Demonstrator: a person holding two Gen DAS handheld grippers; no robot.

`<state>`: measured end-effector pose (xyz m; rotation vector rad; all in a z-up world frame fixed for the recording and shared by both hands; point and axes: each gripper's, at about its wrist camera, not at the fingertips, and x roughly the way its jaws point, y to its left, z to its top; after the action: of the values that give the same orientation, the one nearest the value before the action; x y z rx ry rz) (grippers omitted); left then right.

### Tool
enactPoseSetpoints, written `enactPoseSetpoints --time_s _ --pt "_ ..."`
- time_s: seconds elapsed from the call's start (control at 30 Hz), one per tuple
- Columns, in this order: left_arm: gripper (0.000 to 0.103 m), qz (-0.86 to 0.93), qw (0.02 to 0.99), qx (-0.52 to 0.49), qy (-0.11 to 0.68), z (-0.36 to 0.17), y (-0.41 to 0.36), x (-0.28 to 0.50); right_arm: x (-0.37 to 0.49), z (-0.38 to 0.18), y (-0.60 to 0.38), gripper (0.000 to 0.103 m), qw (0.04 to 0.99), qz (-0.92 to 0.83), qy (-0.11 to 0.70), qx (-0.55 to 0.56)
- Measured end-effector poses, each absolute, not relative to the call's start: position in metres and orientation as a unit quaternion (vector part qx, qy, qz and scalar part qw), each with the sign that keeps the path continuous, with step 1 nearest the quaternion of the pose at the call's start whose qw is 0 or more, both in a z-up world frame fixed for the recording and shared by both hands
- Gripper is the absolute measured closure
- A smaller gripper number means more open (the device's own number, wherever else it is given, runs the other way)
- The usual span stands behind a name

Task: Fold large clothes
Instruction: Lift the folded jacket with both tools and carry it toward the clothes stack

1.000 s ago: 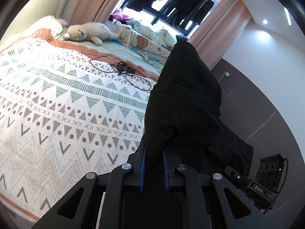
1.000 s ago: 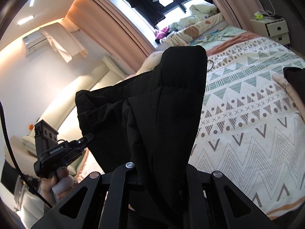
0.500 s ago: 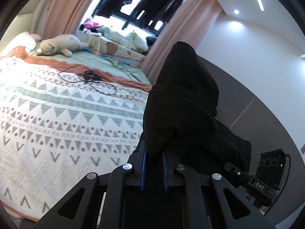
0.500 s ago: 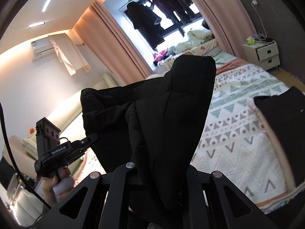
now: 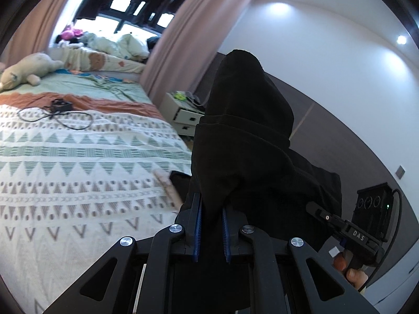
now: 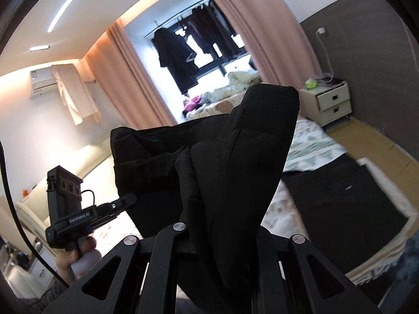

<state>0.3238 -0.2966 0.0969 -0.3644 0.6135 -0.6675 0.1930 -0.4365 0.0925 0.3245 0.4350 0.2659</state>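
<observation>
Both grippers were up in the air above the bed (image 5: 78, 157), each with a bunch of the same black garment (image 5: 243, 141) in its grasp. The left gripper (image 5: 210, 225) had its blue-lined fingers (image 5: 197, 225) closed in on a fold of the cloth, which rose between them and stood up in a tall hump in front of the lens. From the right wrist view, the garment (image 6: 230, 162) draped over the right gripper (image 6: 220, 238) and hid its fingertips; the cloth came up from between the two arms of the tool, so it seemed pinched there, though the tips themselves could not be seen. The fabric stretched sideways from one tool to the other, hanging slack and creased between them. A hand (image 6: 81, 253) gripped the handle of the left tool low at the left of that view, and in the left wrist view a few fingers of the other hand (image 5: 351, 269) showed around the right tool's handle. Below lay the patterned bedspread with its triangles and zigzags, and a second dark piece of clothing (image 6: 345, 196) lay flat on the near end of the bed. A plush toy (image 5: 28, 69) rested near the head of the bed, a black cable (image 5: 57, 110) curled on the cover, and a white nightstand (image 6: 330, 102) stood by the pink curtains (image 6: 262, 31).
</observation>
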Motion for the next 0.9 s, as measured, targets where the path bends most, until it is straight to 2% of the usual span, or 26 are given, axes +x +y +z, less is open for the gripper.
enactPoseSetpoints --time_s 0.5,0.7,0.9 --pt "0.09 -0.418 0.842 -0.153 0.305 0.108 -0.438 0.347 0.165 0.144 -0.535 0.091 0.976 0.036 0.175 0.127" --pt "0.09 -0.443 0.825 -0.156 0.314 0.111 -0.466 0.353 0.163 0.156 -0.563 0.091 0.977 0.008 0.174 0.126" --pt "0.09 -0.446 0.817 -0.147 0.334 0.096 -0.484 0.376 0.187 0.144 -0.58 0.091 0.973 -0.017 0.179 0.143"
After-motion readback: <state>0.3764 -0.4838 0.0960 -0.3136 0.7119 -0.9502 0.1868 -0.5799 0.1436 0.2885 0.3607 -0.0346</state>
